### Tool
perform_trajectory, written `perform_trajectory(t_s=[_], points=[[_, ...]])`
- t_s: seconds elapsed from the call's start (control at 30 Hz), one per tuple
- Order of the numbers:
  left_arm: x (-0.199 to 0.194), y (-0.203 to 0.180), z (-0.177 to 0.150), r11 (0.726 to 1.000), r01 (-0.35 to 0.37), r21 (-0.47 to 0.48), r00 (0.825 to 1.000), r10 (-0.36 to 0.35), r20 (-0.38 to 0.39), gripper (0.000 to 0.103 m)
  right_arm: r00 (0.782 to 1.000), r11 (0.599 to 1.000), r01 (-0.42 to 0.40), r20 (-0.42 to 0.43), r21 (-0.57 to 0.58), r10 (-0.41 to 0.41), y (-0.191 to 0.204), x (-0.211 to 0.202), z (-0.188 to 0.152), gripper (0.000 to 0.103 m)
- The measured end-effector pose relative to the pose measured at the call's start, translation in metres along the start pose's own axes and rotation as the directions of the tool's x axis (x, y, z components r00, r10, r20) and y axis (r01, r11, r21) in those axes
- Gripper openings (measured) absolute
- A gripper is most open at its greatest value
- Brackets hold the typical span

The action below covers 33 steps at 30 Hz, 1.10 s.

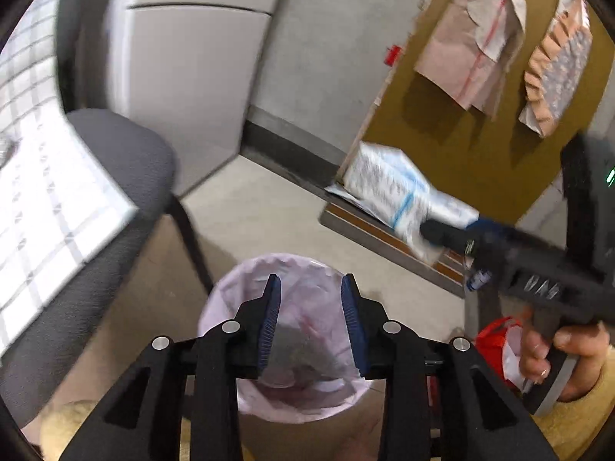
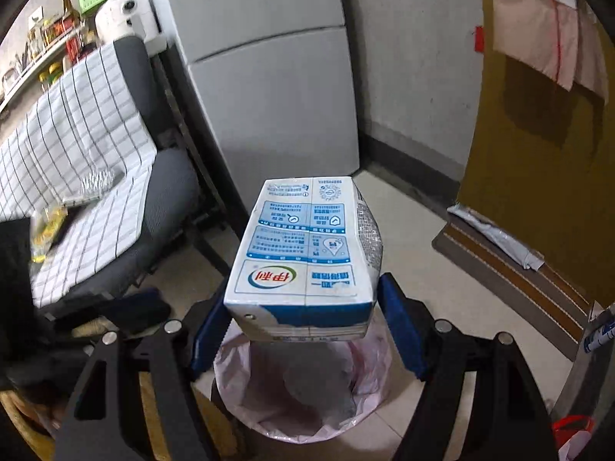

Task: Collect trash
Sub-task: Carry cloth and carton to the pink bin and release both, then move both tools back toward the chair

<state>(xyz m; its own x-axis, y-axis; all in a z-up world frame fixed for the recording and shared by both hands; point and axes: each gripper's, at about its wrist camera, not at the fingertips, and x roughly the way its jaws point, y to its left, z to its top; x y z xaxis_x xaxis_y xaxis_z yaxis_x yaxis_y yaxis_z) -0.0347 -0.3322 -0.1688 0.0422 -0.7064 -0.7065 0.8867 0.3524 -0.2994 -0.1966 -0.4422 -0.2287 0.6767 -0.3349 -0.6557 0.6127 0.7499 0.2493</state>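
My right gripper is shut on a white and blue milk carton and holds it above a trash bin lined with a pink bag. The left pad touches the carton; a narrow gap shows at the right pad. In the left wrist view the same carton shows blurred at the right, held by the right gripper. My left gripper is open and empty, directly above the pink-lined bin.
A dark chair with a checked cloth stands left of the bin, with small items on it. A grey fridge is behind. A brown door and a doormat are at the right. A red bag lies near the bin.
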Motion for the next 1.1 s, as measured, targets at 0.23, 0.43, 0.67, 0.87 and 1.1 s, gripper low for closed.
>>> perform_trajectory(t_s=[0.23, 0.43, 0.67, 0.87, 1.1], points=[[-0.065, 0.038, -0.007, 0.977, -0.195, -0.081, 0.973, 0.203, 0.107, 0.037, 0.997, 0.999, -0.028, -0.079, -0.018, 0.026, 0.022, 0.022, -0.015, 0.073], [-0.114, 0.067, -0.018, 0.947, -0.271, -0.175, 0.938, 0.300, 0.172, 0.038, 0.991, 0.999, 0.004, -0.131, -0.053, -0.011, 0.038, 0.032, -0.019, 0.084], [-0.139, 0.079, -0.028, 0.928, -0.301, -0.219, 0.919, 0.344, 0.195, 0.038, 0.997, 0.998, -0.008, -0.075, -0.068, 0.003, 0.050, 0.016, -0.005, 0.084], [-0.151, 0.084, -0.034, 0.913, -0.323, -0.250, 0.904, 0.376, 0.205, 0.039, 0.997, 0.990, -0.072, -0.036, -0.122, 0.068, 0.081, 0.004, 0.010, 0.084], [-0.176, 0.110, -0.049, 0.864, -0.383, -0.327, 0.870, 0.457, 0.187, 0.041, 0.987, 0.966, -0.160, -0.059, -0.205, 0.151, 0.130, 0.010, 0.016, 0.084]])
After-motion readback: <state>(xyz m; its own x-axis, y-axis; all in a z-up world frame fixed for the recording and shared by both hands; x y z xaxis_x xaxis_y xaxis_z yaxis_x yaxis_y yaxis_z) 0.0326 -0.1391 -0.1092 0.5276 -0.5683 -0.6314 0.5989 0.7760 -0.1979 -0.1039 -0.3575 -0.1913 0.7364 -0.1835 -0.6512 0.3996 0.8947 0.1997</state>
